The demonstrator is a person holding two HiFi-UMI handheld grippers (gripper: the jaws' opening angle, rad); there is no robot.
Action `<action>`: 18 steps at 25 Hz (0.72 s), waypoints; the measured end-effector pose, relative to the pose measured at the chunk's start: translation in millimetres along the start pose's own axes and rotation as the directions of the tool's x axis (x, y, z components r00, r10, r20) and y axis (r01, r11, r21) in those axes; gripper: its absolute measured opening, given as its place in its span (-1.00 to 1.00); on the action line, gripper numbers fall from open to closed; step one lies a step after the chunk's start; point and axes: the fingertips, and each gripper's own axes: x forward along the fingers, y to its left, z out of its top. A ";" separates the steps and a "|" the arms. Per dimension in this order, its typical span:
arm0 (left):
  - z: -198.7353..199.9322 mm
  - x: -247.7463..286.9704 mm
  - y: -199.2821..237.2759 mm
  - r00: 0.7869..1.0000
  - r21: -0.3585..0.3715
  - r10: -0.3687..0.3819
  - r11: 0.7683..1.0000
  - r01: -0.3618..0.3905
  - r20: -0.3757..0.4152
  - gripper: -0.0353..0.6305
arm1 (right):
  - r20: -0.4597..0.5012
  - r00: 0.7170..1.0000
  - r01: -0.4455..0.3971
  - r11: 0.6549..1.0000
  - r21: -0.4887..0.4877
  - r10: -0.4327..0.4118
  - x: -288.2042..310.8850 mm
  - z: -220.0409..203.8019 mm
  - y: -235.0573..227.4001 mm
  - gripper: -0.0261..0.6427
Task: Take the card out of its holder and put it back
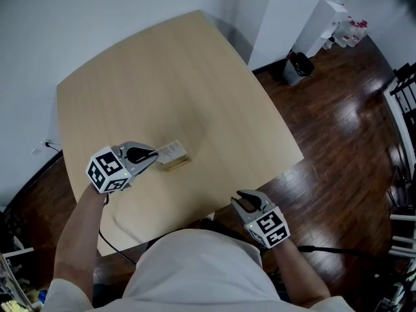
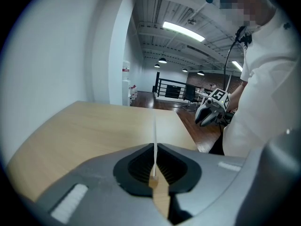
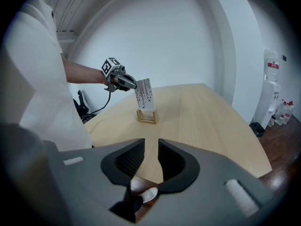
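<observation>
A white printed card (image 3: 144,94) stands upright with its lower edge at the top of a small wooden holder (image 3: 146,116) on the light wood table (image 1: 195,83). How deep it sits in the slot I cannot tell. My left gripper (image 1: 155,155) is shut on the card (image 1: 170,151) from the left, just above the holder (image 1: 175,163). In the left gripper view the card (image 2: 155,140) shows edge-on, pinched between the pads. My right gripper (image 1: 242,200) hovers open and holds nothing at the table's near edge, apart from the holder.
A white water dispenser (image 1: 323,19), bottles (image 1: 351,32) and a black bin (image 1: 298,64) stand on the dark wood floor beyond the table's far right corner. A black cable (image 1: 110,229) runs under my left arm. A black rack (image 1: 406,83) is at the right.
</observation>
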 end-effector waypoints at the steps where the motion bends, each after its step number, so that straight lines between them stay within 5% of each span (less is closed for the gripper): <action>1: -0.4 0.3 -0.1 1.000 -0.001 -0.001 1.000 0.001 -0.001 -0.84 | -0.001 1.000 0.001 1.000 0.000 -0.001 -0.5 -0.2 -1.0 -0.64; 18: -5.4 0.3 1.3 1.000 -0.010 -0.008 1.000 0.008 -0.018 -0.84 | -0.003 1.000 0.001 1.000 0.007 -0.001 -2.2 -7.2 -3.9 -0.64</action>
